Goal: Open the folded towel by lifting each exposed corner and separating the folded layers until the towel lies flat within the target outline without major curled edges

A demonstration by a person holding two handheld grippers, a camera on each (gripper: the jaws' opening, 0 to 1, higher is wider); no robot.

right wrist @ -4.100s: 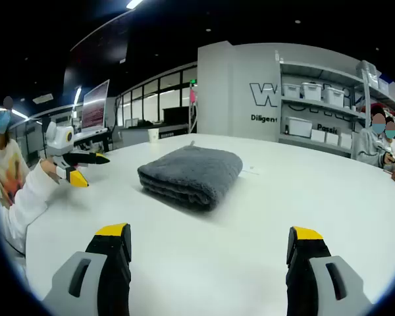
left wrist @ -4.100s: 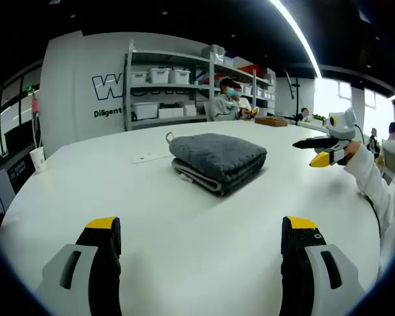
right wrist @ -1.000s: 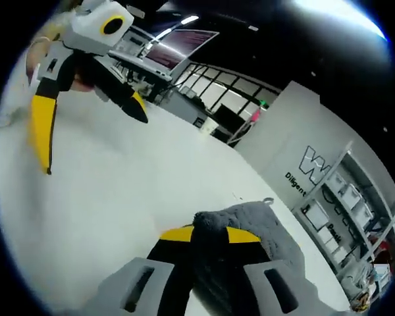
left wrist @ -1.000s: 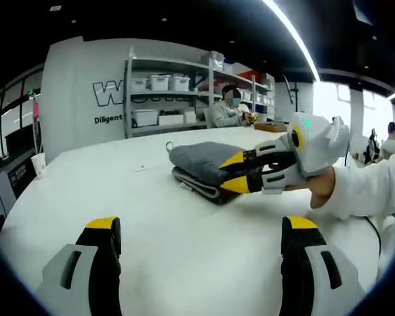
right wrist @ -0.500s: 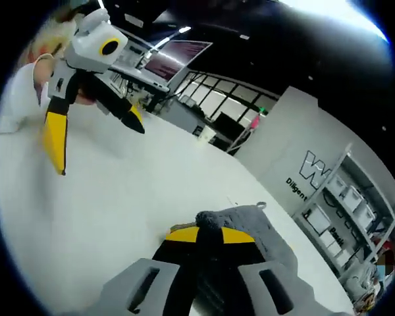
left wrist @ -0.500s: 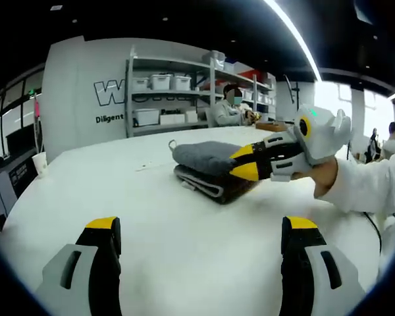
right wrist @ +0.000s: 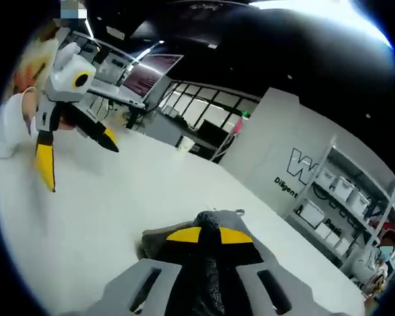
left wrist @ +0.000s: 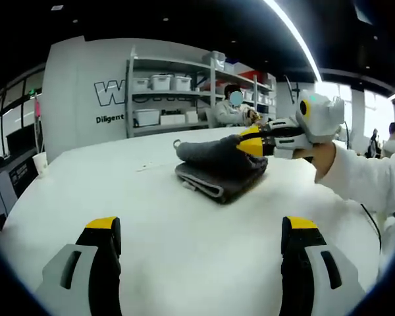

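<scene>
The right gripper point(left wrist: 250, 141) pinches the top layer of the grey towel point(left wrist: 220, 168) between its closed yellow-tipped fingers point(right wrist: 210, 235), raising that layer off the folds below. The towel sits on the white table point(left wrist: 164, 224), thick and still mostly folded, a small loop at its far edge. The left gripper point(left wrist: 201, 230) has its fingers spread wide and empty, with the towel well ahead of them and apart.

The right gripper point(right wrist: 210, 236) hides most of the towel point(right wrist: 214, 220) in its own view. The towel's point(left wrist: 220, 164) far edge is hidden behind its raised top layer in the left gripper view.
</scene>
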